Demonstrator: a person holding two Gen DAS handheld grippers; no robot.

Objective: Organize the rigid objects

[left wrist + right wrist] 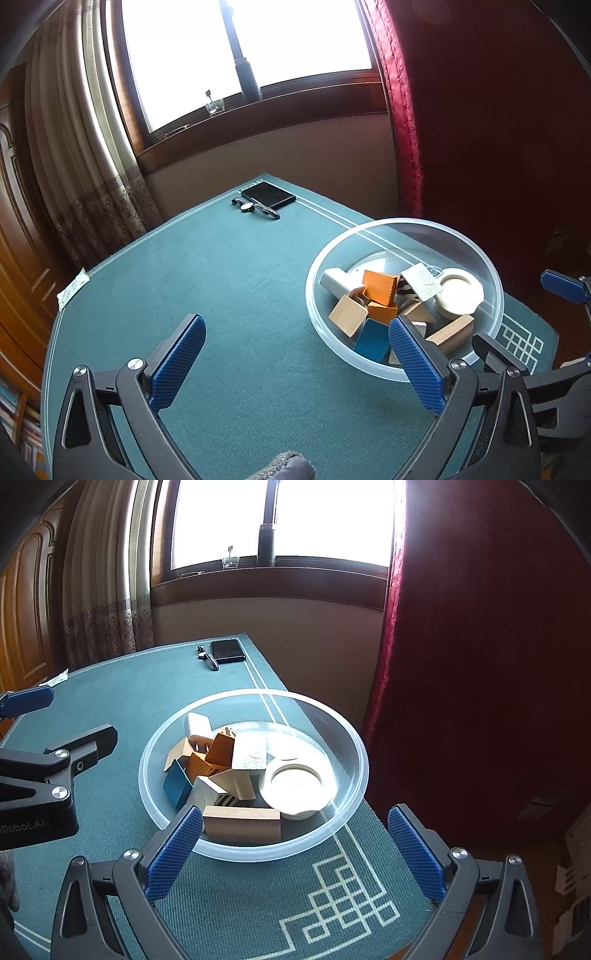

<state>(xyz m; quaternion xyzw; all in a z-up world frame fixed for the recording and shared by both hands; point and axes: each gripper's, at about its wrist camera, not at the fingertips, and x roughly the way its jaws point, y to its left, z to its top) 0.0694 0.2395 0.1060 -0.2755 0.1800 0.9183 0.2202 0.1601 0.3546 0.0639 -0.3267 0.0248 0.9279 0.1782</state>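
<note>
A clear plastic bowl [476,254] [343,734] stands on the green table mat, filled with several wooden blocks: orange [380,286] [221,751], blue [373,339] [177,782], tan [347,314] [242,823]. A white tape roll [460,291] [295,788] lies in it too. My left gripper [297,350] is open and empty, above the mat left of the bowl, its right finger over the bowl's near rim. My right gripper [295,843] is open and empty, just in front of the bowl. Each gripper shows in the other's view.
A black phone [267,195] [228,650] and a wristwatch [255,206] [208,659] lie at the far end of the mat. A small paper packet [72,288] lies at the left edge. A red curtain [480,664] hangs right of the table.
</note>
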